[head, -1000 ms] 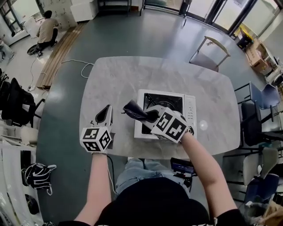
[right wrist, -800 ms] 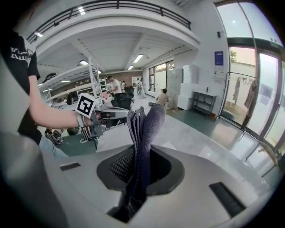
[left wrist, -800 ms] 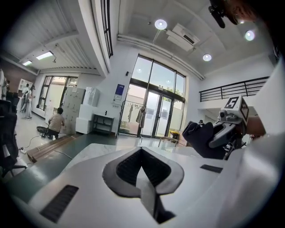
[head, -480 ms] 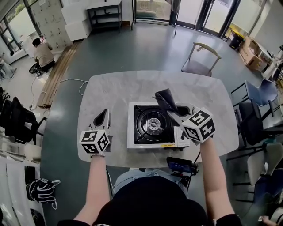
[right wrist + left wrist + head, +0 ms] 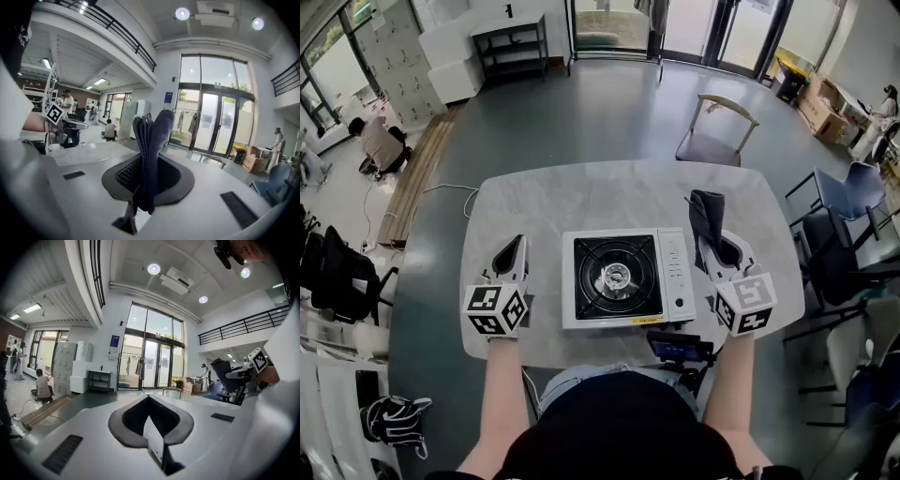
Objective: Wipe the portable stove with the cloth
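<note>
The white portable stove [image 5: 623,278] with its black burner sits in the middle of the marble table [image 5: 581,197]. My right gripper [image 5: 711,236] is just right of the stove, off its top, and is shut on a dark folded cloth [image 5: 706,208] that stands up out of the jaws. In the right gripper view the cloth [image 5: 152,150] rises upright from the gripper [image 5: 144,187]. My left gripper [image 5: 514,249] is over the table left of the stove, apart from it. Its jaws are shut with nothing in them, as the left gripper [image 5: 150,401] view also shows.
A dark phone-like device [image 5: 678,349] lies at the table's near edge, below the stove. A wooden chair [image 5: 717,127] stands beyond the far side, and more chairs [image 5: 848,202] on the right. A person [image 5: 380,141] crouches on the floor far left.
My right gripper has carried the cloth from the stove's front left across its top to the table on the right. The left gripper has hardly moved.
</note>
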Tool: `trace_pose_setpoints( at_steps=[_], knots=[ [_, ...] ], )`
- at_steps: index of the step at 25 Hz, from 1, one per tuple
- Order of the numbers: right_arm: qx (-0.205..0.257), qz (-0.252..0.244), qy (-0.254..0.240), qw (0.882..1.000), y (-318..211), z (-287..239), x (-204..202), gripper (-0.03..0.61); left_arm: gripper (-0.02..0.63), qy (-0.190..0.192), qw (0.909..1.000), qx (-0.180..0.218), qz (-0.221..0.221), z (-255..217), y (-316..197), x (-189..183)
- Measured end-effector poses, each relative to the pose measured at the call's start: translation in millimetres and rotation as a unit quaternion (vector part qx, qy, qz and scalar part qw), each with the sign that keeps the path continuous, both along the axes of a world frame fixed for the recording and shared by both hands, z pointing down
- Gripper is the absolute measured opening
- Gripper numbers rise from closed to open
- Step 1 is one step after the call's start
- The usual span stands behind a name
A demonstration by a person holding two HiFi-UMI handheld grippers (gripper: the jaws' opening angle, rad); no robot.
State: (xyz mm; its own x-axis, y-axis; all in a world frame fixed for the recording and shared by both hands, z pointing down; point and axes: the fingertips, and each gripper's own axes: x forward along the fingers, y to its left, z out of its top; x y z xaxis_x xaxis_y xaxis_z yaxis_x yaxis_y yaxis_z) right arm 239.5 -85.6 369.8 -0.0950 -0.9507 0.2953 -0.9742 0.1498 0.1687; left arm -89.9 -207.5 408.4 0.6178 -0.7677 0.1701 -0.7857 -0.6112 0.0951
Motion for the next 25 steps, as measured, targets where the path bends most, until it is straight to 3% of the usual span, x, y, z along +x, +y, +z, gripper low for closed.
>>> trace_pose_setpoints(
  at_steps=[9, 12, 25],
  knots=[
    [0.097, 0.043, 0.007, 0.994, 18, -9, 16, 0.066, 0.008, 0.015, 0.9925, 0.12, -0.017, -45, -1, 5],
    [0.093, 0.052, 0.03, 0.994, 16, -8, 18, 0.064, 0.008, 0.012, 0.9913, 0.131, -0.011, -51, 0, 8],
    [0.104, 0.069, 0.009, 0.992, 20, -17, 31, 0.064, 0.008, 0.017, 0.9898, 0.141, -0.016, -57, 1, 1]
  ],
)
